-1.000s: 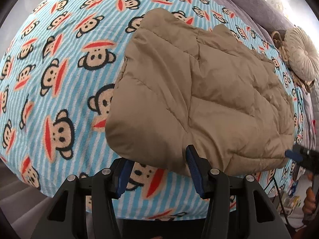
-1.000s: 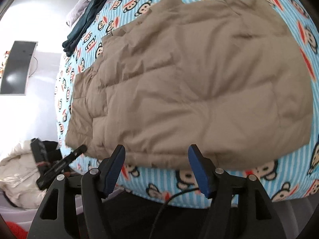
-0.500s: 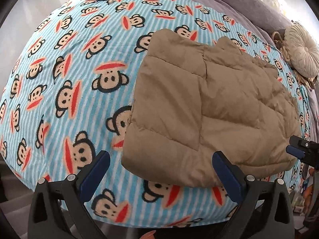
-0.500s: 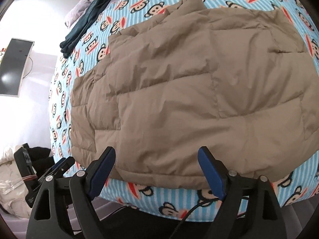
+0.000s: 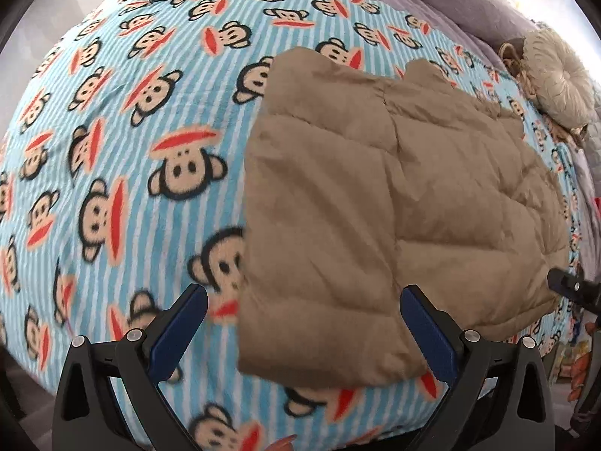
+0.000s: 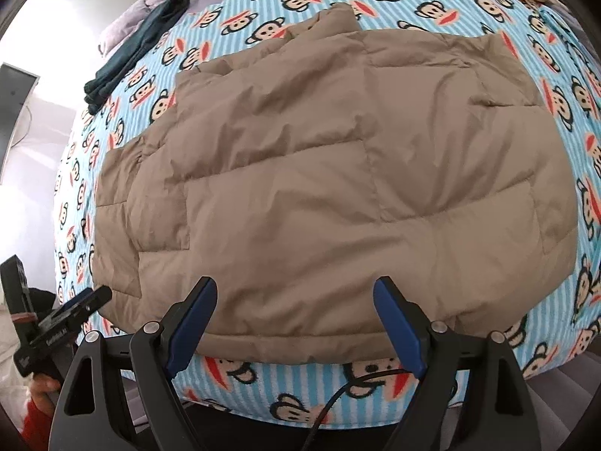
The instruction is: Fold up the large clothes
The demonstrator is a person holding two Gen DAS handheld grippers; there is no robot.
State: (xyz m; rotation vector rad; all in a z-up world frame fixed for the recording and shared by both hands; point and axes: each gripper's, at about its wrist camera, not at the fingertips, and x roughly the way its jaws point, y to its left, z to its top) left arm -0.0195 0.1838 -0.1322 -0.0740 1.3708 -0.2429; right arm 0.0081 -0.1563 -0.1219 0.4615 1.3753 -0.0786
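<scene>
Since the earlier frames both hand-held grippers have let go of the tan padded jacket (image 6: 330,188) and drawn back from its near hem, their jaws having just been opening; the jacket now sits a little farther up in each view. The left hand-held gripper (image 5: 303,329) hangs above the jacket's near left corner with its blue pads spread wide apart and nothing pressed between them. The right hand-held gripper (image 6: 295,321) hovers over the near hem, its pads likewise apart and clear of the fabric. The jacket lies folded flat on the bed, on a blue striped blanket (image 5: 112,143) printed with monkey faces, its near edge close to the blanket's front edge. A dark folded garment (image 6: 139,49) lies at the far side of the blanket, well apart from the jacket. A round cream cushion (image 5: 559,82) sits near the far right corner in the left wrist view.
</scene>
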